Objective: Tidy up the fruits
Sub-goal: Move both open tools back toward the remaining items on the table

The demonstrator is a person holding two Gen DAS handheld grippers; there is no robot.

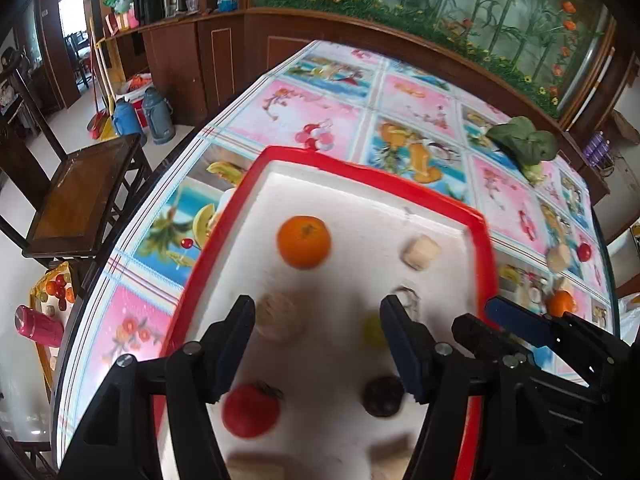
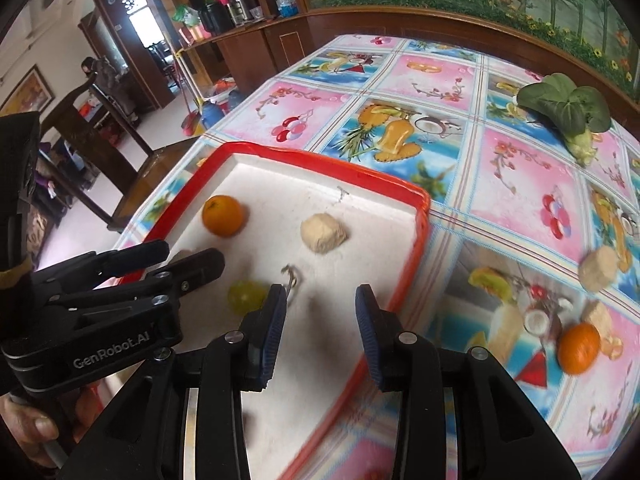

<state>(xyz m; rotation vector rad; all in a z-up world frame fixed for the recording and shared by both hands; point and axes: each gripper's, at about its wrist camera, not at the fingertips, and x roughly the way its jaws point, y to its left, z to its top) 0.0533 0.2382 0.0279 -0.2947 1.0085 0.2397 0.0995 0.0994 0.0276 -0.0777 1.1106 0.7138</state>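
Right wrist view is showing both the right gripper [image 2: 320, 308] and left gripper [image 1: 316, 320] hovering spread and empty over the red-rimmed tray [image 2: 424, 216], where sorted fruits are gathering, while an orange [image 2: 578, 348] is waiting on the tablecloth [image 2: 500, 184].

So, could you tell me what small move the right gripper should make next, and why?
Probably swing the right gripper rightward off the tray toward the loose orange on the tablecloth. Its jaws are open and empty, while one orange already sits in the tray.
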